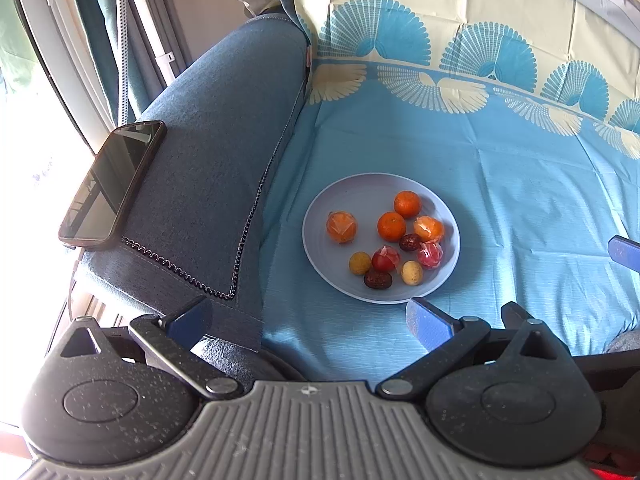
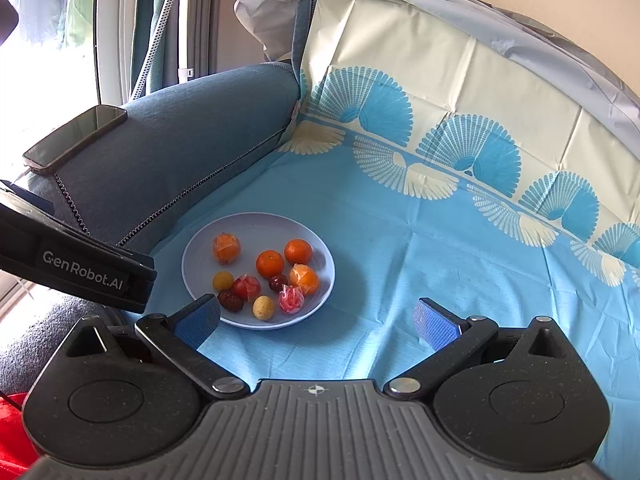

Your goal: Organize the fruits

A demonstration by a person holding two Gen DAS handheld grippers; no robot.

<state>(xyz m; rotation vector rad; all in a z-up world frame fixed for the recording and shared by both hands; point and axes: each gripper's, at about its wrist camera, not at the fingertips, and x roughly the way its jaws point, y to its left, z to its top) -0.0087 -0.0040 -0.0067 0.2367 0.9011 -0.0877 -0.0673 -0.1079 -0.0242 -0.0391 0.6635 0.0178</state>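
Fruit sits piled on a pale plate (image 1: 320,236), centre of frame in left view, lower left-centre in right view (image 2: 192,264), on blue patterned cloth (image 1: 500,184) over a sofa seat. Phone (image 1: 112,184) on armrest (image 1: 224,120), upper left. Left hand-held gripper (image 1: 308,320) spread wide, empty; right hand-held gripper (image 2: 316,320) also wide, empty, w/ plate just ahead.

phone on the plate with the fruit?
No: the phone lies on the blue sofa armrest, well apart from the plate, which holds only fruit.
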